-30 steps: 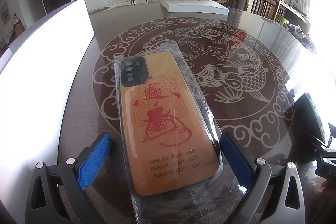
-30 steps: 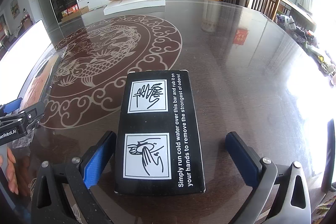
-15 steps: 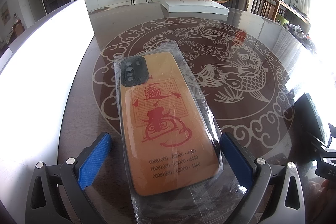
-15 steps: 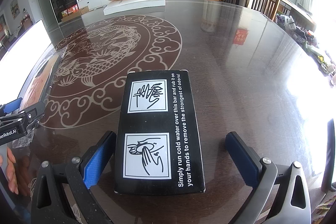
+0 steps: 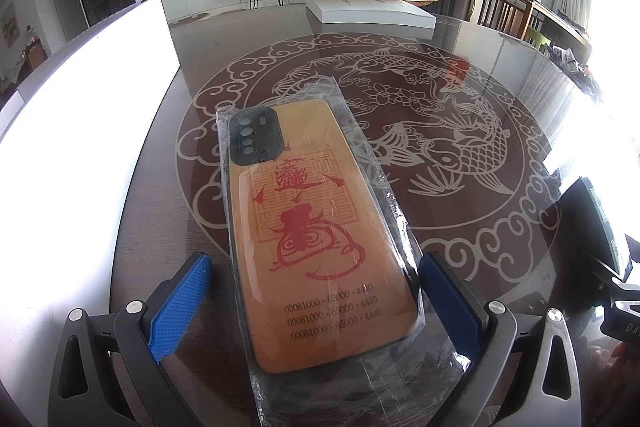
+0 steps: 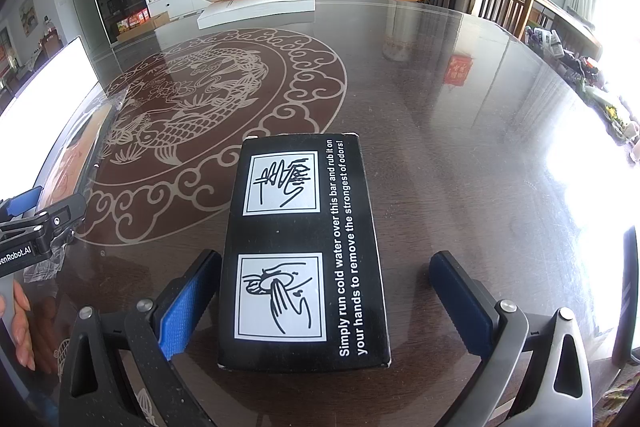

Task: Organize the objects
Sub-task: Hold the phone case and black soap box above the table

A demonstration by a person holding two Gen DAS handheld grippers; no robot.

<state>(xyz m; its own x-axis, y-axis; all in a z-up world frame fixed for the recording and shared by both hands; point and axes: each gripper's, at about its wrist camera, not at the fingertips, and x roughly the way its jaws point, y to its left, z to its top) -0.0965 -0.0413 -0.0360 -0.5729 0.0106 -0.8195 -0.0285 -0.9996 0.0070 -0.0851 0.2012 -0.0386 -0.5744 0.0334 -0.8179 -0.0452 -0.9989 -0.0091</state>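
An orange phone case [image 5: 316, 227] with red print, sealed in a clear plastic bag, lies flat on the dark glass table [image 5: 460, 87]. My left gripper [image 5: 314, 291] stands open around its near end, the right blue pad against the bag's edge and the left pad apart from it. In the right wrist view a black box [image 6: 306, 251] with white hand-washing pictures lies between the open fingers of my right gripper [image 6: 326, 291]. Its left pad sits close beside the box; the right pad stands well clear. The left gripper [image 6: 36, 223] also shows at that view's left edge.
A flat white box [image 5: 368, 11] lies at the table's far edge. A bright white panel [image 5: 72, 131] runs along the left side. A hand [image 6: 24, 331] holds the left gripper. Wooden chairs [image 6: 500, 3] stand beyond the table's right rim. The fish pattern [image 6: 200, 107] marks the table's middle.
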